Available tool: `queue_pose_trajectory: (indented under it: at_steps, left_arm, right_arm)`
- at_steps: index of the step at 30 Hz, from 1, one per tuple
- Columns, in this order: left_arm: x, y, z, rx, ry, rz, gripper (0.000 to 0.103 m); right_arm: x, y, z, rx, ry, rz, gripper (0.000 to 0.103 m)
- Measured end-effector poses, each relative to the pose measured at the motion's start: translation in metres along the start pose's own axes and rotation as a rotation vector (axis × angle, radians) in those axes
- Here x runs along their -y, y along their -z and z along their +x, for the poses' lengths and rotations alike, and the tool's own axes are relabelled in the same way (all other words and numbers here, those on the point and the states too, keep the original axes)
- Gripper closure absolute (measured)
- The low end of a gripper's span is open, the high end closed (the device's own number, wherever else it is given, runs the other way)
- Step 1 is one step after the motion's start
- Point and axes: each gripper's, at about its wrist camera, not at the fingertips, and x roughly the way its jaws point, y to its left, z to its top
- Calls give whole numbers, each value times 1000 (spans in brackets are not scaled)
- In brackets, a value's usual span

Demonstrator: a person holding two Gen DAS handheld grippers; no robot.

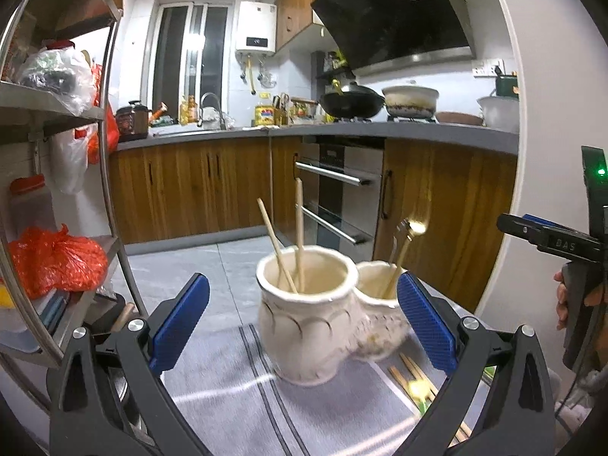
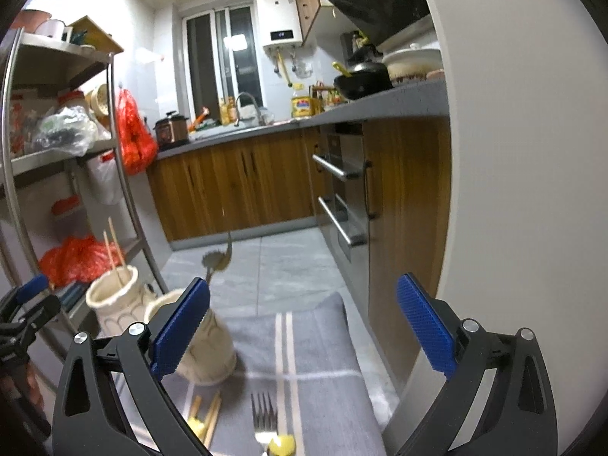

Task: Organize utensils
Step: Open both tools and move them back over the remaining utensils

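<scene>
Cool indoor light fills the kitchen. A bright lamp reflects in the dark window (image 1: 190,41), and glare burns out the spoon (image 1: 416,227) in the holder (image 1: 311,323). Fisheye bending curves the shelf (image 1: 57,106); black corners ring both views. Slight blur softens the holder.

A cream double holder (image 1: 307,315) stands upright on a grey cloth (image 1: 235,391), two chopsticks (image 1: 283,243) in one cup, a spoon (image 1: 402,250) in the other; a fork (image 2: 264,414) lies on the cloth.

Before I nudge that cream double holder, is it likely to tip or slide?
The cream double holder looks like thick glazed ceramic, so probably heavy and breakable. Its joined base seems wide, so tipping looks unlikely. It stands on a grey cloth, which may bunch rather than let it slide.
</scene>
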Motion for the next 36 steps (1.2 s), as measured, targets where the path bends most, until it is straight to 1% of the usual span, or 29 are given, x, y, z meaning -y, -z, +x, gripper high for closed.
queue_pose_trajectory:
  at_steps: [5, 11, 14, 18, 22, 30, 36]
  left_arm:
    - [6, 15, -3, -56, 28, -9, 6]
    - [11, 30, 0, -120, 33, 0, 6]
    - [13, 36, 1, -152, 49, -1, 6]
    - [16, 46, 4, -192, 59, 4, 6]
    - [22, 57, 7, -238, 81, 10, 6]
    - [37, 76, 16, -320, 109, 65, 6]
    - [35, 81, 12, -335, 97, 89, 6]
  right_arm:
    - [1, 13, -3, -39, -4, -17, 5]
    - [13, 26, 3, -99, 49, -19, 5]
    - [21, 31, 6, -127, 58, 3, 5]
    - [21, 39, 12, -160, 55, -6, 5]
    - [17, 48, 17, -194, 41, -29, 5]
    - [-1, 60, 24, -260, -4, -102, 5]
    - [-19, 78, 17, -335, -48, -137, 5]
